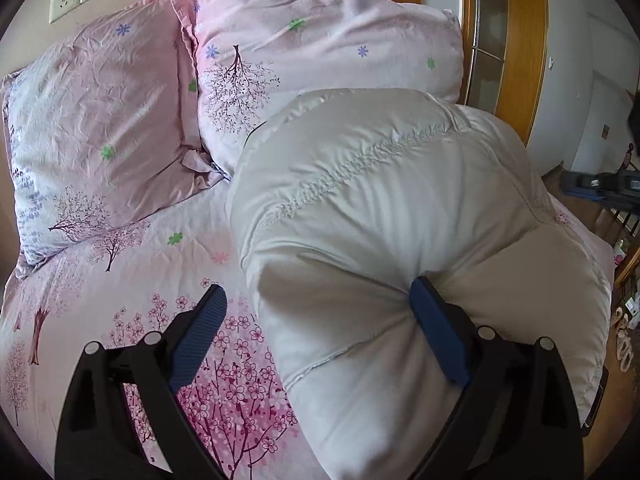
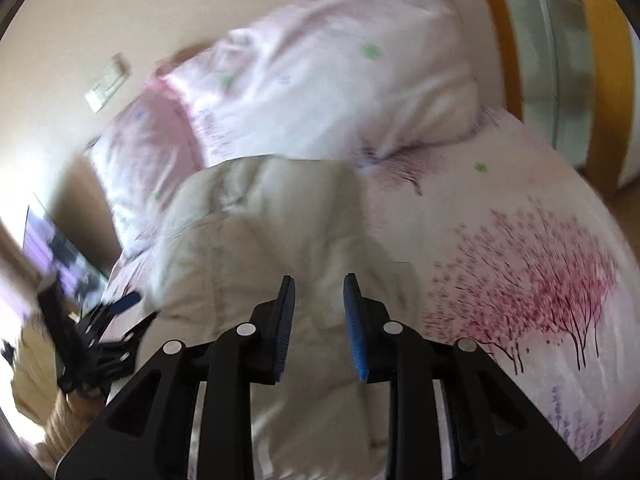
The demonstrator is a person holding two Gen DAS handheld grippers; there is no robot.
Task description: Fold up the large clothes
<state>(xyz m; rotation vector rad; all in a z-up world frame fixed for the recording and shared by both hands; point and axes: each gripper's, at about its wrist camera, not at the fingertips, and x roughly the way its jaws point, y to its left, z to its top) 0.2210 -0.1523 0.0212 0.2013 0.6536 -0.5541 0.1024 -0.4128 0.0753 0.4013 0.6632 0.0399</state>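
Observation:
A puffy off-white down jacket (image 1: pixel 380 208) lies bundled on the pink flowered bedsheet (image 1: pixel 120 288), against the pillows. My left gripper (image 1: pixel 318 288) is open wide; its right finger (image 1: pixel 436 328) presses into the jacket's near side and its left finger (image 1: pixel 200 332) hangs over the sheet. In the blurred right wrist view the jacket (image 2: pixel 260 232) fills the middle. My right gripper (image 2: pixel 319 280) hovers just above it, jaws a narrow gap apart with nothing pinched between them. The left gripper (image 2: pixel 120 312) shows at the jacket's left edge, held by a hand in a fuzzy cream sleeve (image 2: pixel 60 420).
Two pink flowered pillows (image 1: pixel 100 120) (image 1: pixel 320 48) lean at the head of the bed. A wooden door frame (image 1: pixel 524 40) stands beyond the bed's right side, with slippers (image 1: pixel 624 340) on the floor. Sockets (image 1: pixel 64 0) sit on the wall.

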